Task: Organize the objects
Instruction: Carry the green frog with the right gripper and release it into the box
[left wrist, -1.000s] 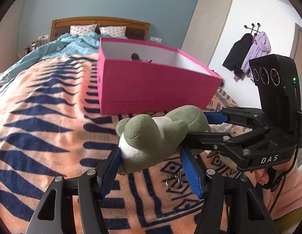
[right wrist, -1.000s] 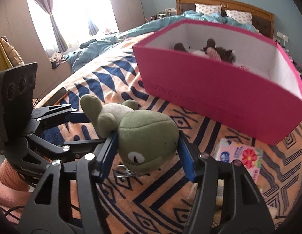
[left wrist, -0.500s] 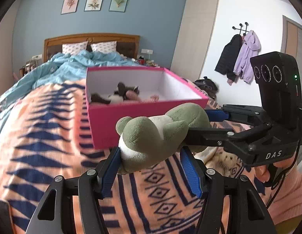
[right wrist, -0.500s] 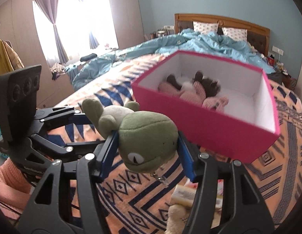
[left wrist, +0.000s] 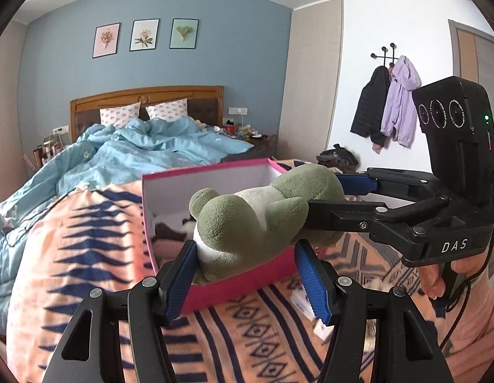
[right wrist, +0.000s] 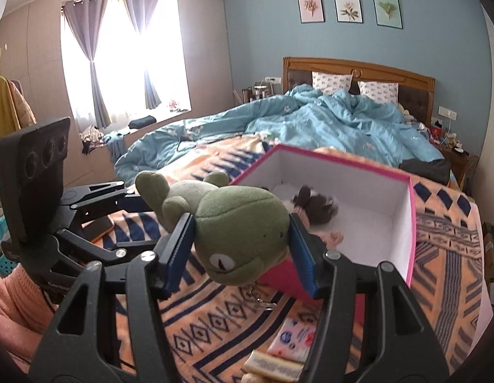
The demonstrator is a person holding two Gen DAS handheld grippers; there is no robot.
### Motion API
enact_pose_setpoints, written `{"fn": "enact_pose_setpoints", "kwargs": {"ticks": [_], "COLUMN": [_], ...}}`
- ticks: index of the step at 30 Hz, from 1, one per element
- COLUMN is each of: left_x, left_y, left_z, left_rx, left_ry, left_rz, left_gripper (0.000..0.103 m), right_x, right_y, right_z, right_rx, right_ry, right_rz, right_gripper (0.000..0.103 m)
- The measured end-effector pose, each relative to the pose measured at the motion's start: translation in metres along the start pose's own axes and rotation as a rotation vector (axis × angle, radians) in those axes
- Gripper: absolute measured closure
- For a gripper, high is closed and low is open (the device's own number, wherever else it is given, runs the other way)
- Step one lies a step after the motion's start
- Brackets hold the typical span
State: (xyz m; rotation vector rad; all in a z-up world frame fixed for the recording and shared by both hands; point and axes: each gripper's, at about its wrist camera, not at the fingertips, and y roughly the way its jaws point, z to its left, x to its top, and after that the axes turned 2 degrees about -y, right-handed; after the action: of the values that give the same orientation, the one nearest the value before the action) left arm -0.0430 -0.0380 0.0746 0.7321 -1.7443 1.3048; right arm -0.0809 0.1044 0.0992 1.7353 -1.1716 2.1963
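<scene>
Left wrist view shows the left gripper [left wrist: 247, 274] with its blue fingers [left wrist: 180, 279] spread wide around the back end of a green toy frog [left wrist: 253, 220]; the left finger touches the frog's pale belly, but the right finger stands a little apart from it. Reaching in from the right side, the right gripper [left wrist: 339, 194] pinches the frog's round head between its fingers. Right wrist view shows this grip up close: the right gripper [right wrist: 240, 239] presses its two blue fingers [right wrist: 302, 255] on both sides of the frog's head [right wrist: 240, 223], with one eye facing down and a small metal ring [right wrist: 258, 300] hanging under the chin. The left gripper [right wrist: 135, 204] is at the left of that view, by the frog's legs. The frog is up in the air, just above the near wall of an open pink box [right wrist: 409, 223] with white insides. A dark fuzzy toy [right wrist: 317, 206] lies inside the box. The box sits on an orange and blue blanket [left wrist: 71, 249] on the bed. A small flowery packet [right wrist: 291, 341] lies on the blanket near the box. Behind the box is a rumpled light blue quilt [right wrist: 326, 121].
</scene>
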Motion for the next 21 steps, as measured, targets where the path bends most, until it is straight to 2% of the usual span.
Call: {"fn": "enact_pose_setpoints", "kwargs": {"ticks": [9,21], "left_x": [0.036,0.062], "left_y": [0.023,0.074], "left_z": [0.011,0.034], "left_rx": [0.052,0.093], "left_ry": [0.009,-0.023], "left_rz": [-0.009,0.051], "left_gripper": [0.040,0.040], "right_x": [0.037,0.060], "right_y": [0.015,0.060], "right_z": [-0.021,-0.060], "right_rx": [-0.019,-0.035], "right_ry": [-0.009,0.043], "right_rz": [-0.019,0.029], "right_gripper": [0.043,0.043]}}
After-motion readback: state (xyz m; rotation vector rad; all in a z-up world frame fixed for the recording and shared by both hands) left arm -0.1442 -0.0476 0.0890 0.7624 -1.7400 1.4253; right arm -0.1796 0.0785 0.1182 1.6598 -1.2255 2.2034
